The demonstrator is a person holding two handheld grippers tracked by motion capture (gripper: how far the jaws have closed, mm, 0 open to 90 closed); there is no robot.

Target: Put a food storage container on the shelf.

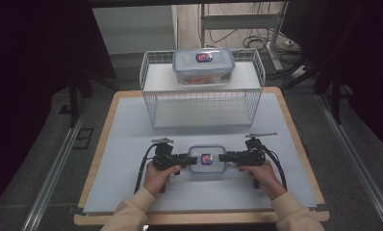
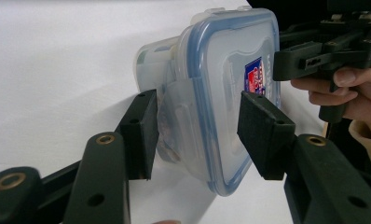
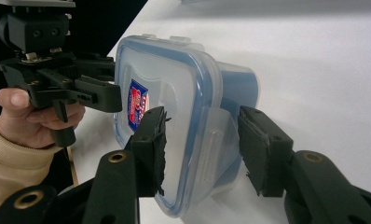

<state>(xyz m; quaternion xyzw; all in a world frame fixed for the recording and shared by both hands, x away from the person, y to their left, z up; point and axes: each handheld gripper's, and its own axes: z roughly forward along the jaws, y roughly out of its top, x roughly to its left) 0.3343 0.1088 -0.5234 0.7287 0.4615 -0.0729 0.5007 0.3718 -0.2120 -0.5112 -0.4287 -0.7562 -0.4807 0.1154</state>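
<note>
Nearest the camera in the high view you've got two cream sleeves coming in from the bottom edge, each hand wrapped round a black gripper. The left gripper (image 1: pixel 193 160) and right gripper (image 1: pixel 222 157) point at each other across a small clear container (image 1: pixel 207 160) with a blue-rimmed lid and a red and blue sticker on top. It sits on the white sheet (image 1: pixel 127 144) near the front of the table, right between the two hands.

Up close, the left gripper (image 2: pixel 197 130) has its jaws straddling the container's (image 2: pixel 221 93) end, one pad above the lid and one below by the side latch, with slivers of gap visible, so not clamped as far as I can see. Same story for the right gripper (image 3: pixel 202 149) on the opposite end of the container (image 3: pixel 183 116): pads either side of the latch flap, close but not clearly pressing.

The sheet covers most of a light wooden tabletop (image 1: pixel 295 139). Further back is a white wire rack (image 1: pixel 201 98) with a second, bigger lidded container (image 1: pixel 204 66) on its top shelf. Behind that, grey floor, a metal frame (image 1: pixel 242 21) and loose cables (image 1: pixel 257 36), dark on both sides.
</note>
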